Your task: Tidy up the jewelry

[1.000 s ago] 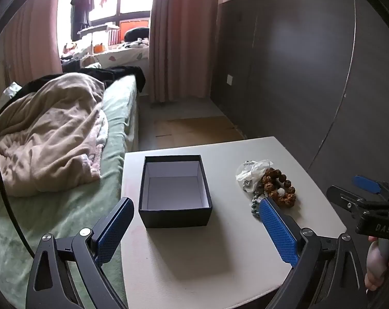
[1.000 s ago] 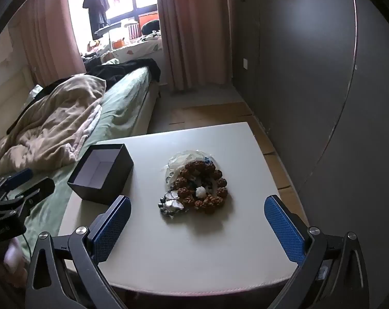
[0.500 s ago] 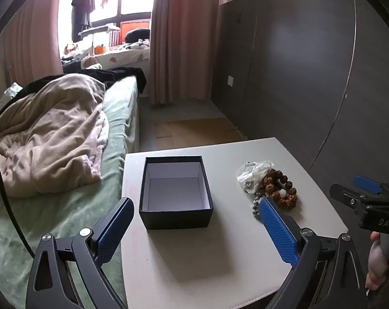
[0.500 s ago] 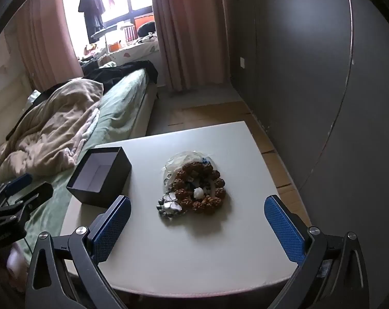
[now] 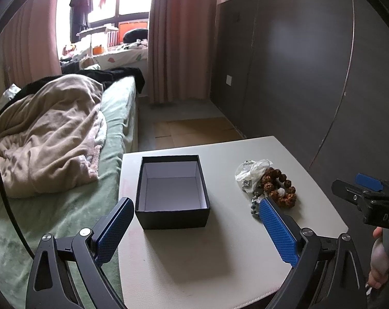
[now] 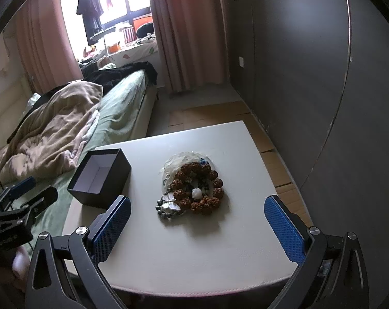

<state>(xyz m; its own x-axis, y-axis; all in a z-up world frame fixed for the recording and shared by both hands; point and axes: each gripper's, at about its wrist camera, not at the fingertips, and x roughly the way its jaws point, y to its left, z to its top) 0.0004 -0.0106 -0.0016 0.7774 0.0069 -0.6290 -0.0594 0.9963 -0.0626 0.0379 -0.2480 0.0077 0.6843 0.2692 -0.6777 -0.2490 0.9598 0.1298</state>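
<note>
Hovering over the white worktop [image 6: 194,252], both the left tool [image 5: 194,221] and right tool [image 6: 197,221] are spread wide, gripping nothing; box [image 5: 172,190] and jewelry pile [image 6: 194,188] sit apart.

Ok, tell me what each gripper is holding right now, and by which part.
Nothing is held. The left gripper and the right gripper are both open above the white table; the jewelry pile lies untouched.

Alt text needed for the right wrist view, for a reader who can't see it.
The open right gripper hovers over a white table, aimed at a jewelry pile of brown beads and silver pieces. An empty black box sits left of the pile, near the left gripper; a bed lies behind.
</note>
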